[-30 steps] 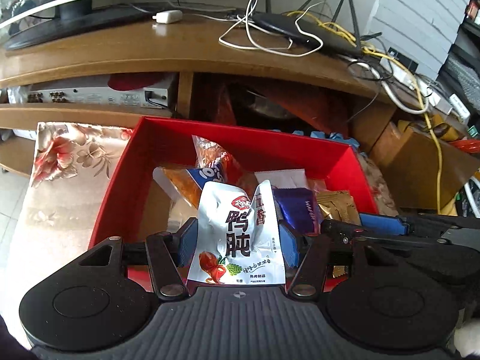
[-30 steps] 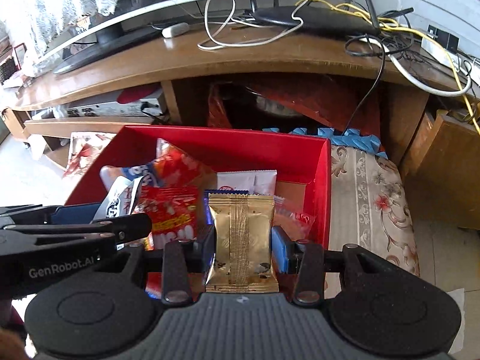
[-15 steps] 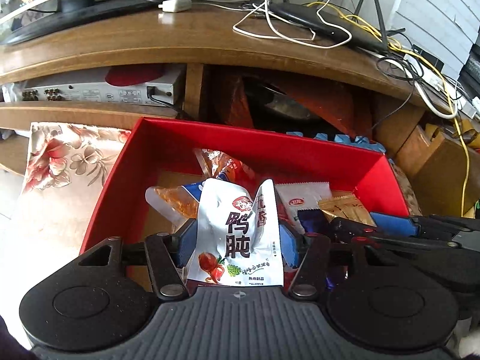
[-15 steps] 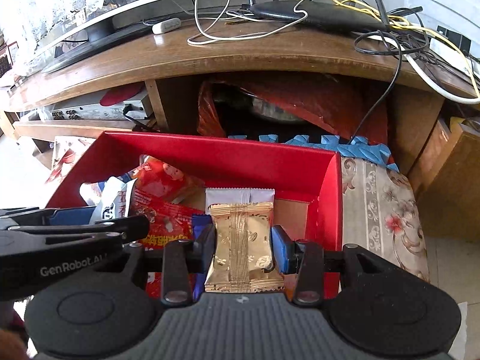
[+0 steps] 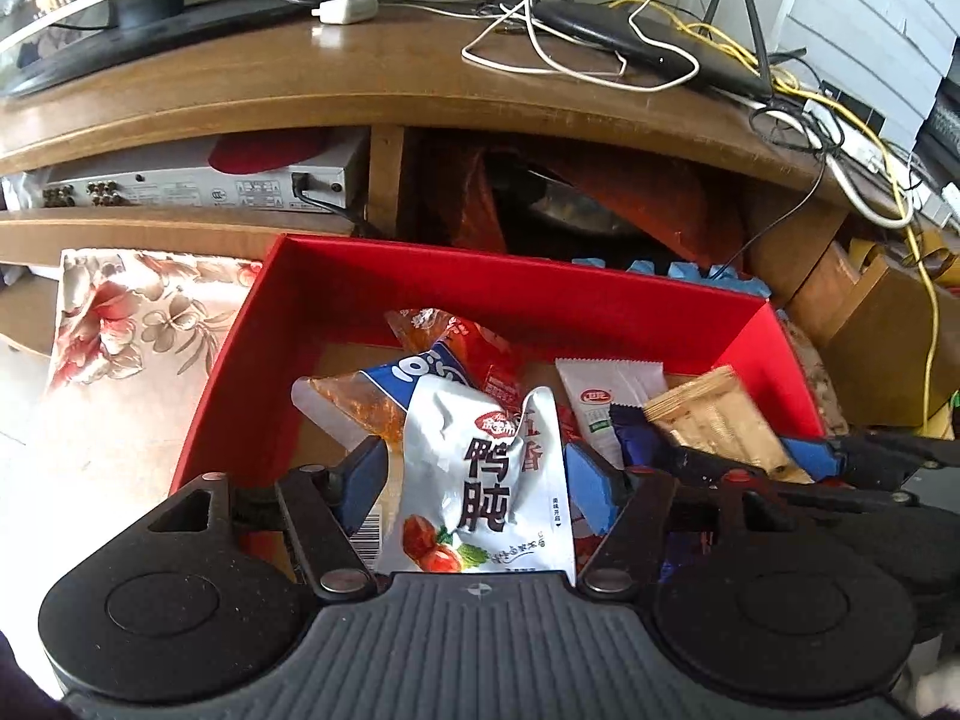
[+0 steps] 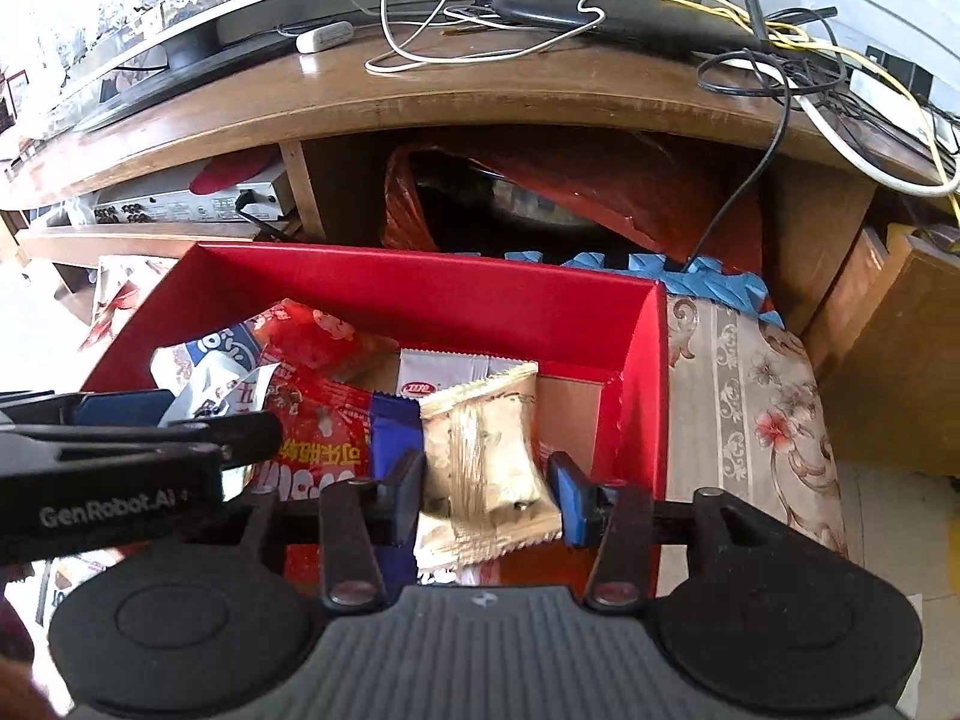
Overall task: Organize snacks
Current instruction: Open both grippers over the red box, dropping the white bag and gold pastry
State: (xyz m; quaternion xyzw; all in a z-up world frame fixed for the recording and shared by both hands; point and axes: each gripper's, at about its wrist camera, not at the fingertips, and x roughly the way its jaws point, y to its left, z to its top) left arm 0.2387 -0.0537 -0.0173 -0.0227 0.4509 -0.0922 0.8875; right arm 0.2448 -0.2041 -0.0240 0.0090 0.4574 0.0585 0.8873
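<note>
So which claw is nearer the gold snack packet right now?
Right. The right claw has the gold snack packet between its opening jaws, over the red box. The left claw is farther left, around the white packet.

Two wrist fisheyes, side by side, tilted steeply down, close over shared red box [image 5: 516, 294]

We're in a home living room. A wooden TV stand [image 5: 372, 90] carries a television [image 5: 120, 6]. A router [image 5: 654, 42] and tangled cables [image 6: 798, 78] sit alongside.
</note>
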